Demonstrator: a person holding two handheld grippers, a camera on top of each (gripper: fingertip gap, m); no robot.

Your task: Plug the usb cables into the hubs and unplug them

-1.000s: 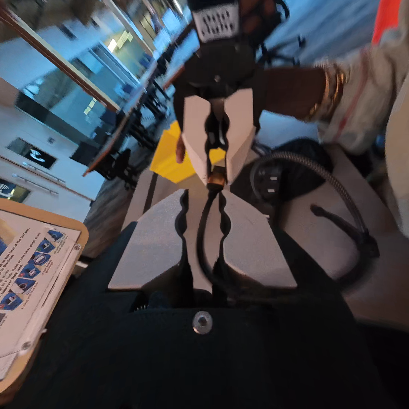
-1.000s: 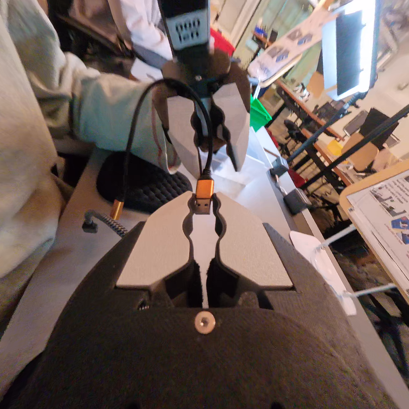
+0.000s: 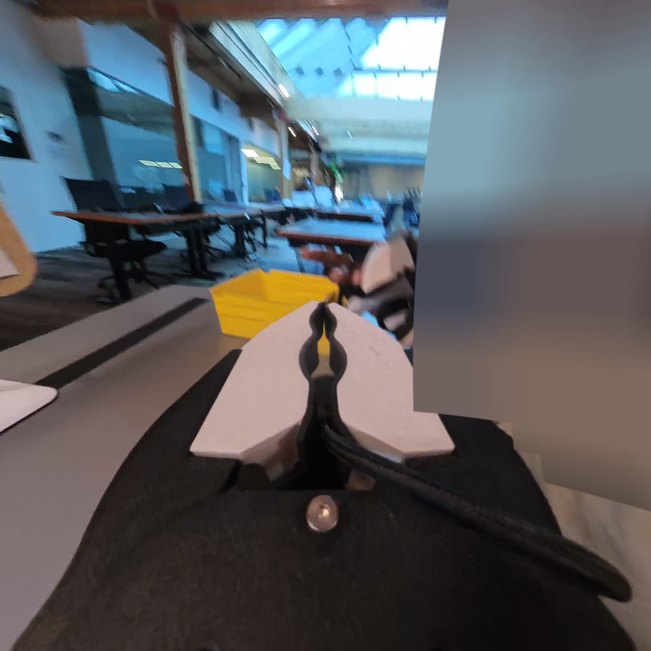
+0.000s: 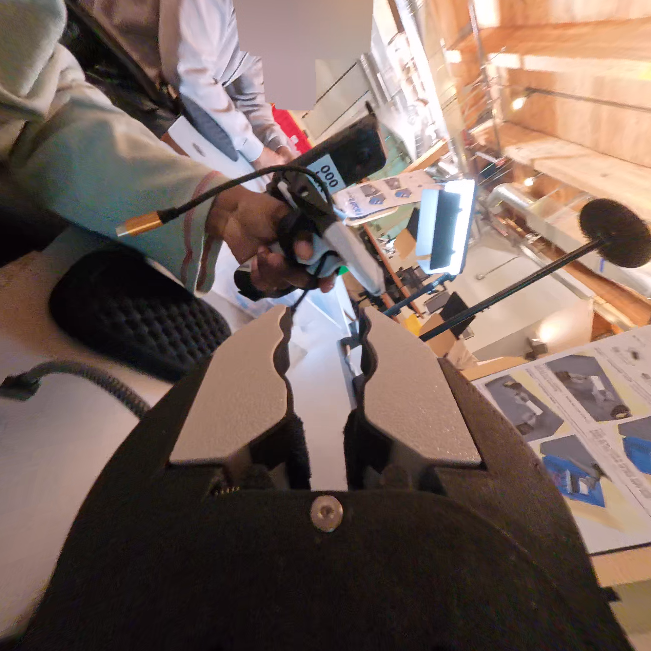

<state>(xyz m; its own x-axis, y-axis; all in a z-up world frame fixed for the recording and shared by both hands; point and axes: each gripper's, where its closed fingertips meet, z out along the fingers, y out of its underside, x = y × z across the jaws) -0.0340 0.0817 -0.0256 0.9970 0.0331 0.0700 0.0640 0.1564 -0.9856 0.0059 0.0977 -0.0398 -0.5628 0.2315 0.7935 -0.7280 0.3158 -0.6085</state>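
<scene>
Each view close behind its own tool, left blurred, perhaps level, right sharing left tool [image 4: 370,281]

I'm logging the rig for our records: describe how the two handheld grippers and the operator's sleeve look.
Both grippers, left and right, have pale grey wedge-shaped jaws with wavy, scalloped inner edges, mounted on a black textured body with one silver screw at its centre. The operator's sleeve is pale green-grey, with red stripes at the cuff.

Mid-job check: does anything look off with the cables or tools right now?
Yes. The black USB cable is pinched mid-length in the left tool, its orange plug dangling free in the air. The right tool is open and empty. No hub is in view.
</scene>
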